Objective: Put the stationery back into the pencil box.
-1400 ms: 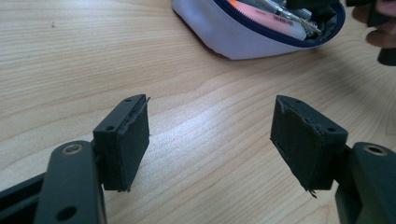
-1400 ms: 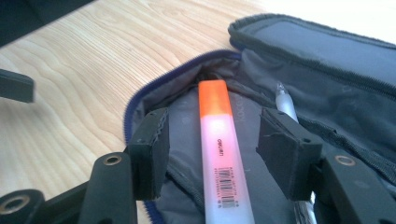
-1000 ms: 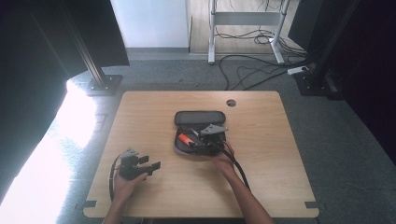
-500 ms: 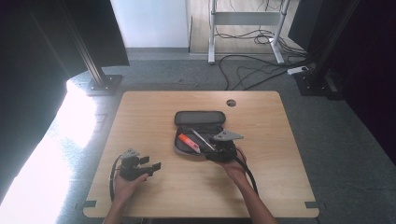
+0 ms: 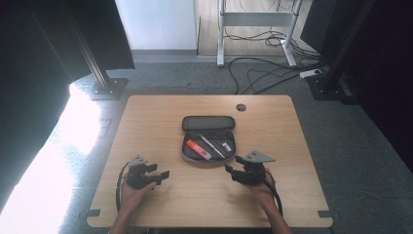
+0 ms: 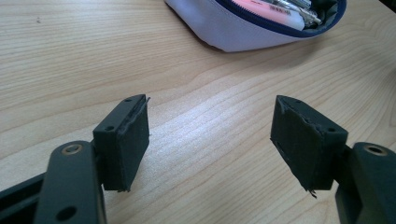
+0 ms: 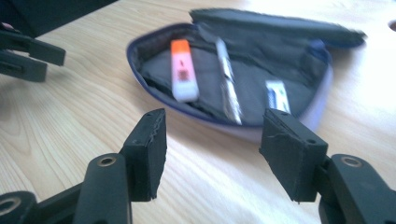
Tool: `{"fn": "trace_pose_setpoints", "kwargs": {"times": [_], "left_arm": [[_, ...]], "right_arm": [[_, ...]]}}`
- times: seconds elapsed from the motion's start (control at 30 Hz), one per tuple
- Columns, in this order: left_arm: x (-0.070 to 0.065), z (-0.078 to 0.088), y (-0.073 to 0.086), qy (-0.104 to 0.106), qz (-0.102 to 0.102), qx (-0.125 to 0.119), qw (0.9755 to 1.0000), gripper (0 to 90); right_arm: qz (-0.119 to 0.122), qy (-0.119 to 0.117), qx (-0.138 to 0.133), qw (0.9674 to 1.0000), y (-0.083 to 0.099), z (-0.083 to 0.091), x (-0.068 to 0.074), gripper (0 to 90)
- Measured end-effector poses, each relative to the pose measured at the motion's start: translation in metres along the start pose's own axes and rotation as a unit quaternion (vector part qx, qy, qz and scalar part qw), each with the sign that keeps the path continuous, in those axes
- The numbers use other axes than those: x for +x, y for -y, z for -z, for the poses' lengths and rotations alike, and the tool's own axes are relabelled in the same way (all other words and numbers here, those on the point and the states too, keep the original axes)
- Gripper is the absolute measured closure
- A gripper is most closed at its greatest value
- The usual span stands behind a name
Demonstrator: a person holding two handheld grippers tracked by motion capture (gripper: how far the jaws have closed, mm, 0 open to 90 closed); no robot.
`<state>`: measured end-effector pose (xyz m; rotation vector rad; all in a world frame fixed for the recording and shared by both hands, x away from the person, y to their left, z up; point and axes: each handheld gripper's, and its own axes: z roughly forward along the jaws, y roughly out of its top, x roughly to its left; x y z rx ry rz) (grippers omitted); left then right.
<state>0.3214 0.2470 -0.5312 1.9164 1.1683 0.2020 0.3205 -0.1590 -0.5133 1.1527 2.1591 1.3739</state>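
Note:
An open grey pencil case [image 5: 208,123] lies mid-table with its lid folded back. Inside it lie an orange-and-white marker [image 5: 198,148], a silver pen [image 5: 211,146] and a small white item [image 5: 226,146]. My right gripper [image 5: 234,165] hovers just off the case's near right corner, open, with nothing between its pads. In the right gripper view its jaws [image 7: 212,149] face the case [image 7: 280,28], marker [image 7: 182,70] and pen [image 7: 229,86]. My left gripper [image 5: 159,173] rests near the table's front left, open and empty [image 6: 210,140], the case [image 6: 243,32] beyond it.
The wooden table [image 5: 292,131] has a round cable hole [image 5: 241,107] behind the case. Past the far edge stand a dark post base [image 5: 107,87], desk legs and floor cables [image 5: 272,73]. My left gripper [image 7: 28,53] sits at the left edge of the right gripper view.
My right gripper has pulled back from over the case toward the near edge, carrying nothing. The left gripper has stayed put.

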Motion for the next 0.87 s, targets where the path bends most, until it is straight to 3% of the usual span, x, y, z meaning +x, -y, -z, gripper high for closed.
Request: {"fn": "trace_pose_setpoints", "kwargs": {"times": [0.4,0.87], "left_arm": [[-0.001,-0.002,0.001,-0.002,-0.002,0.004,1.0,28.6],[-0.001,-0.003,0.001,-0.002,-0.003,0.004,1.0,28.6]], "right_arm": [[-0.035,0.032,0.014,0.9988,0.041,0.024,-0.026,40.2],[-0.025,0.045,0.029,0.9983,0.046,0.024,-0.027,37.9]]}}
